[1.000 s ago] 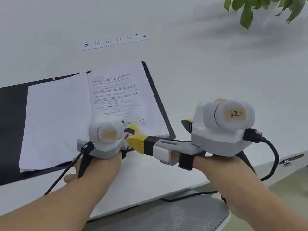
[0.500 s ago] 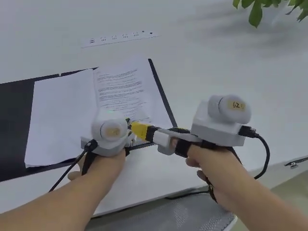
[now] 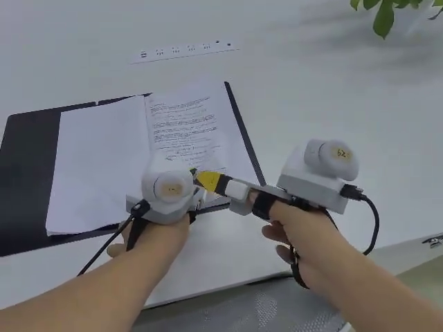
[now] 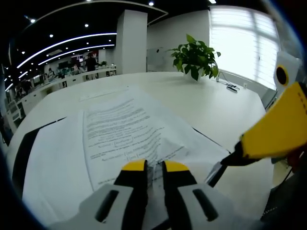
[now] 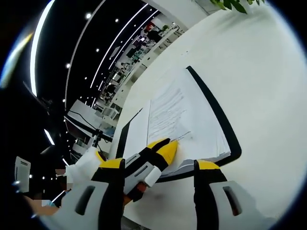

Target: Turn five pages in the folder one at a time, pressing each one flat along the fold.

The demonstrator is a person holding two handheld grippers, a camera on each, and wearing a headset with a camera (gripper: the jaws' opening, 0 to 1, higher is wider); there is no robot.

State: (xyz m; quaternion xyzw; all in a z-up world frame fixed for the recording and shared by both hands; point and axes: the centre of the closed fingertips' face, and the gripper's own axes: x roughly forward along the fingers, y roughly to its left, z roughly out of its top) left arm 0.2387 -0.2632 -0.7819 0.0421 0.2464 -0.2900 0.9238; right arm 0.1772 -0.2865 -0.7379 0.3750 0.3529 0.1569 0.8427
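Left gripper (image 4: 154,167) nips the page!
It's clamped on the printed white page (image 3: 183,131) of the open black folder (image 3: 28,180) by the table's (image 3: 332,90) near edge; right gripper (image 5: 160,165) gapes wide.

One folder (image 3: 28,187) lies open on the one white surface (image 3: 332,90). It shows two page faces: one blank page (image 3: 97,159) and one printed page (image 3: 187,131). The edges stacked under the printed page are too fine to count.

There are two grippers, the left gripper (image 4: 154,168) and the right gripper (image 5: 159,165). Each has two yellow-tipped fingers (image 4: 134,168) — four in all. Two hands hold them, a left hand (image 3: 156,232) and a right hand (image 3: 297,225). Two black cables trail from the grippers, one on the left (image 3: 111,242) and one on the right (image 3: 370,221).

Farther back lie one white power strip (image 3: 183,50) and one leafy plant (image 4: 195,58) — a single item of each.
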